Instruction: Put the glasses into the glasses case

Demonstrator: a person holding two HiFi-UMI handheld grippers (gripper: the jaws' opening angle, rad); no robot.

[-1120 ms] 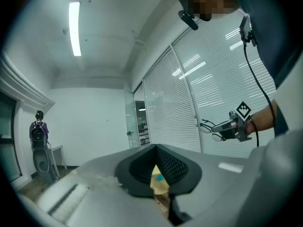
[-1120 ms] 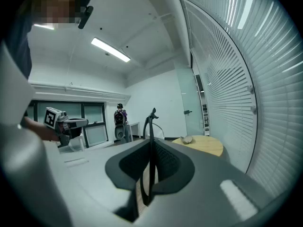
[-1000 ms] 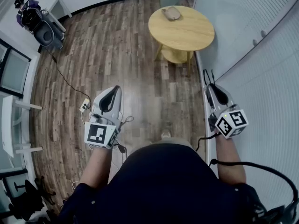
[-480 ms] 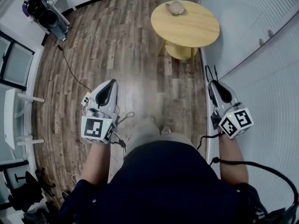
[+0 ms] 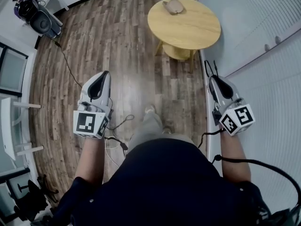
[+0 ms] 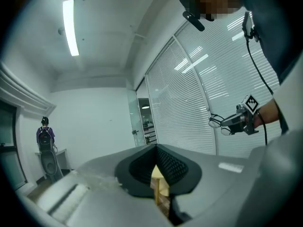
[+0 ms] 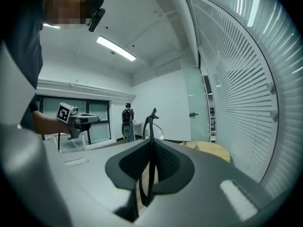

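A tan glasses case (image 5: 172,5) lies at the far edge of a round wooden table (image 5: 188,32), well ahead of both grippers. My right gripper (image 5: 212,79) is shut on the black glasses (image 5: 210,68), whose thin arms stick out past its tip. In the right gripper view the glasses (image 7: 150,122) stand upright between the closed jaws, with the table (image 7: 213,150) beyond at the right. My left gripper (image 5: 101,75) is held over the wooden floor at the left. It is shut with nothing in it, and only a narrow slit shows between its jaws in the left gripper view.
A white slatted wall (image 5: 263,55) runs close along my right side. A stand with a dark bag (image 5: 35,15) is at the far left, and a cable (image 5: 66,65) trails from it across the floor. A white desk (image 5: 9,126) stands at the left edge.
The person has stepped forward, one foot now showing ahead. The left gripper has drifted left and slightly forward. The right gripper still holds the glasses.
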